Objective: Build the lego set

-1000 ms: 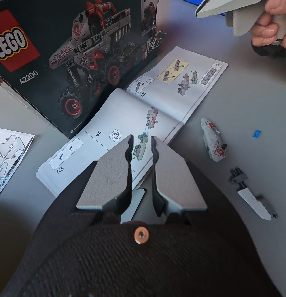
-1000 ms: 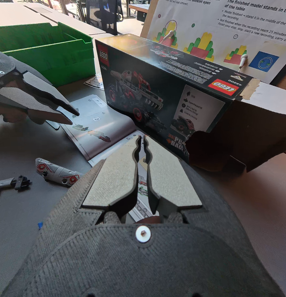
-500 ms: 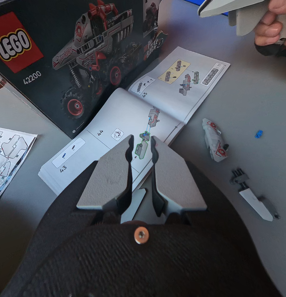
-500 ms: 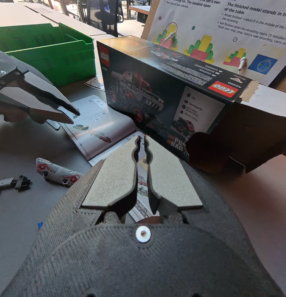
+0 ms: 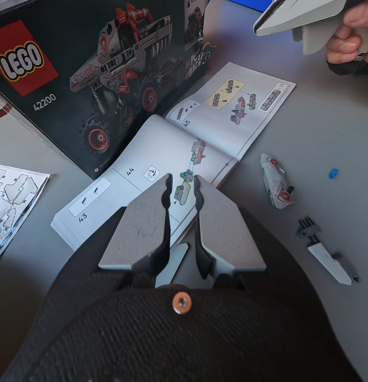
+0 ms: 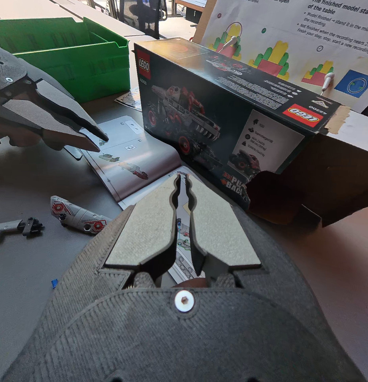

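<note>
An open instruction booklet [image 5: 158, 148] lies on the grey table against the set's black box [image 5: 96, 62]. My left gripper [image 5: 183, 177] hovers over the booklet's near page, slightly open and empty. To its right lie a white panel piece with red markings [image 5: 276, 182], a grey piece with a black connector [image 5: 327, 254] and a small blue pin [image 5: 332, 173]. My right gripper [image 6: 182, 175] is shut and empty above the booklet's other page [image 6: 133, 157], near the box [image 6: 220, 115]. The panel piece [image 6: 77, 217] lies to its left. The left gripper [image 6: 102, 143] shows farther left.
A green bin [image 6: 75, 62] stands at the back left. A sticker sheet [image 5: 11, 202] lies left of the box. A brown cardboard box [image 6: 323, 186] and a printed poster [image 6: 302, 41] stand behind the set's box. A hand [image 5: 348, 45] holds the right gripper.
Both grippers have drifted only a little over the booklet. Their jaws have not changed and the pieces on the table have not moved.
</note>
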